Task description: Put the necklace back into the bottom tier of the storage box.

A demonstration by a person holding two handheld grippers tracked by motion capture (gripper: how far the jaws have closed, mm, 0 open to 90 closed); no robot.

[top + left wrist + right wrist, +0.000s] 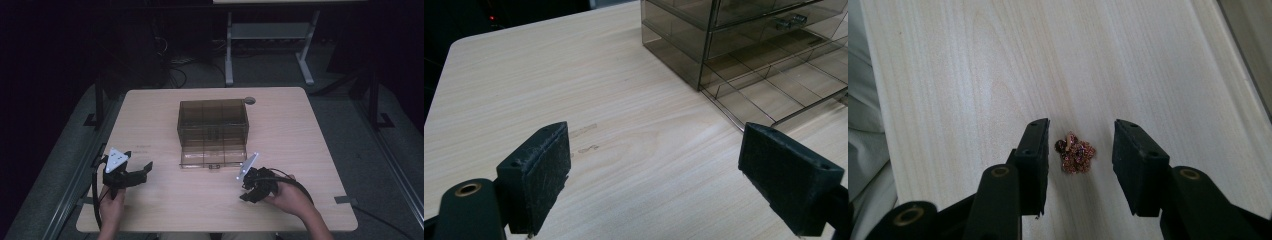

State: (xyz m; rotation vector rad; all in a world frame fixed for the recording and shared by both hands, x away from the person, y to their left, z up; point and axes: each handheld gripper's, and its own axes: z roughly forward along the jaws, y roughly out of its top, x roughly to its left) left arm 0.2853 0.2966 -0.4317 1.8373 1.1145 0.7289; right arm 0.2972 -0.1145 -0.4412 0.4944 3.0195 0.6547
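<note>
Lower centre of the right gripper view: 1 small flower-shaped trinket [1075, 153], a cluster of tiny red-pink beads with gold glints, lying on the pale wood-grain tabletop [973, 65] between the right gripper's [1080, 160] 2 black padded fingers, spread and clear of it. The left gripper [654, 175] stands with fingers wide apart. 1 smoky translucent plastic drawer box [213, 131] sits mid-frame in the high view, with 1 divided drawer pulled out.

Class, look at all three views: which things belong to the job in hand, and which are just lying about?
In the job: right gripper, its jaws either side of the small red beaded ornament, not yet pressing; smoked clear drawer box, bottom drawer pulled out.

Idle: left gripper, open over bare table.
</note>
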